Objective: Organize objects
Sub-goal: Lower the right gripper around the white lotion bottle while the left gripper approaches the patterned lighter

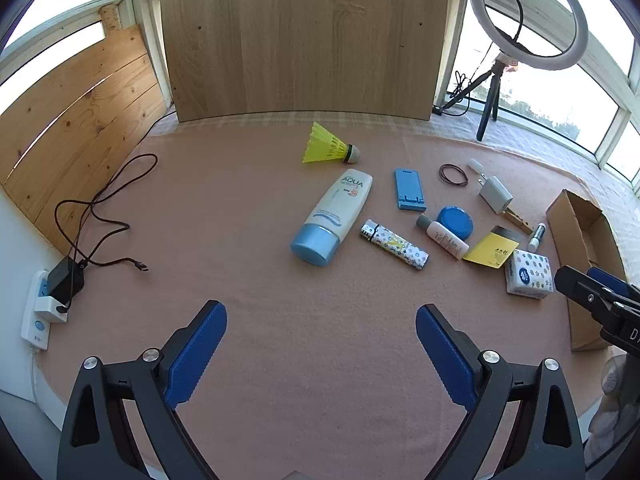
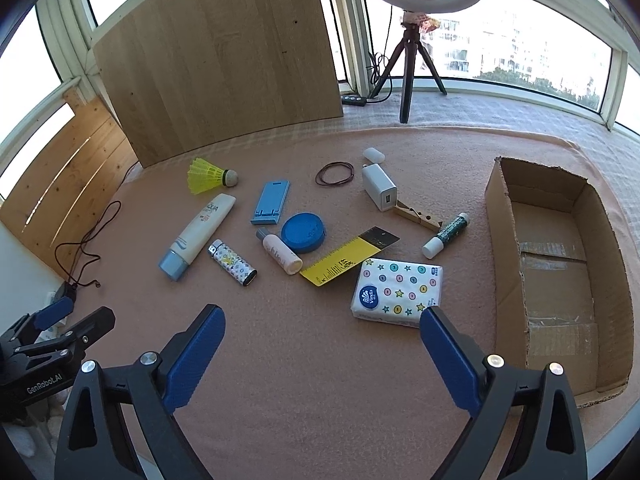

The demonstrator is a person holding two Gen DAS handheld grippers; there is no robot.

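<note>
Small objects lie scattered on a pink cloth: a sunscreen tube [image 1: 334, 216] [image 2: 196, 236], a patterned lighter [image 1: 394, 244] [image 2: 232, 264], a yellow shuttlecock [image 1: 328, 145] [image 2: 210, 176], a blue phone stand [image 1: 409, 189] [image 2: 271, 202], a blue round lid [image 2: 303, 232], a small white bottle [image 2: 280, 255], a yellow ruler card [image 2: 344, 260] and a tissue pack [image 2: 398, 291] [image 1: 528, 274]. An open cardboard box [image 2: 560, 272] sits at the right. My left gripper [image 1: 321, 354] hovers open over bare cloth. My right gripper [image 2: 322, 354] is open, its right finger beside the tissue pack, holding nothing.
A white charger [image 2: 379, 187], a wooden clothespin [image 2: 418, 216], a glue stick [image 2: 446, 235] and a hair band [image 2: 335, 173] lie further back. A ring light tripod [image 2: 408, 60] and wooden boards [image 1: 304, 36] stand behind. A cable [image 1: 104, 216] and power strip [image 1: 40, 312] lie left.
</note>
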